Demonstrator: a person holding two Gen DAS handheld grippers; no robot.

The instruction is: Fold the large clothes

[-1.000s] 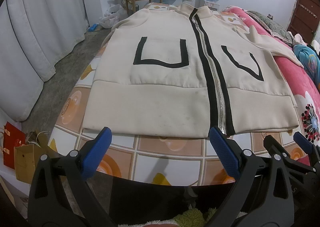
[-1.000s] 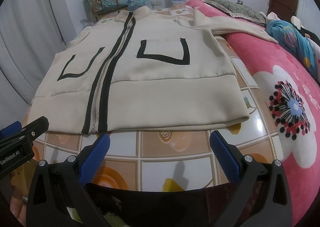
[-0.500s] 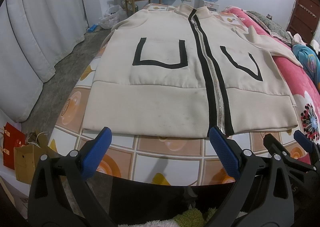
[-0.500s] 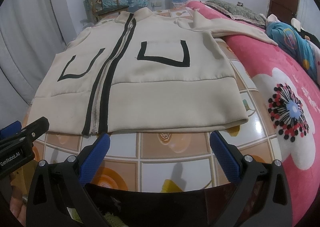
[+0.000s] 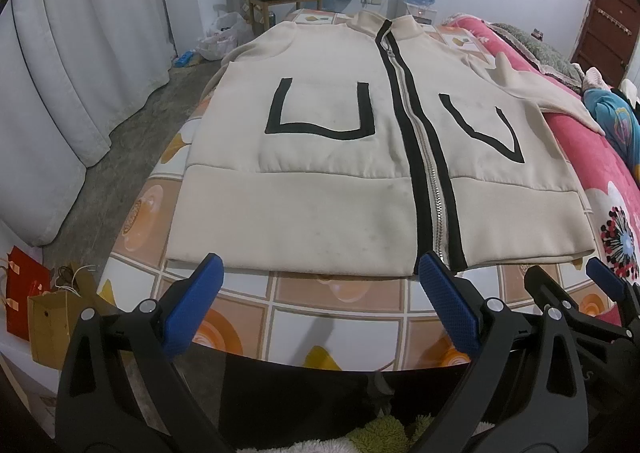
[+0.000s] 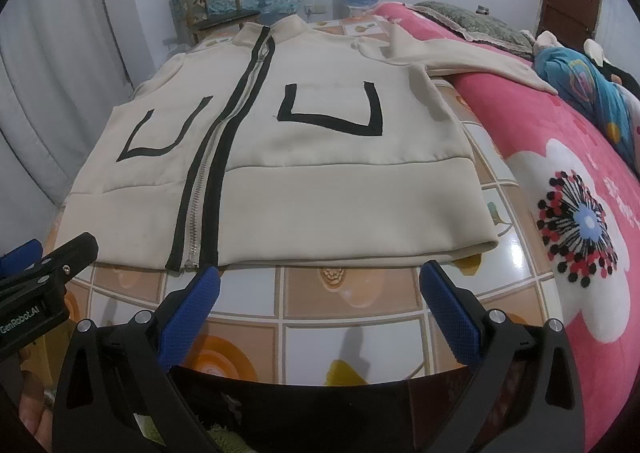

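Presently the cream zip-front jacket with black trim [image 5: 360, 181] lies flat at 12 o'clock, collar farthest, hem nearest both released grippers: left gripper [image 5: 320, 281], right gripper [image 6: 320, 285], neither touching it.

- Edged slightly nearer the hem of the beige zip-front jacket with black trim [image 5: 320, 189]: left claw [image 5: 320, 273], blue pads now just at the hem edge.
- Likewise right claw [image 6: 320, 273], tips almost meeting the hem.
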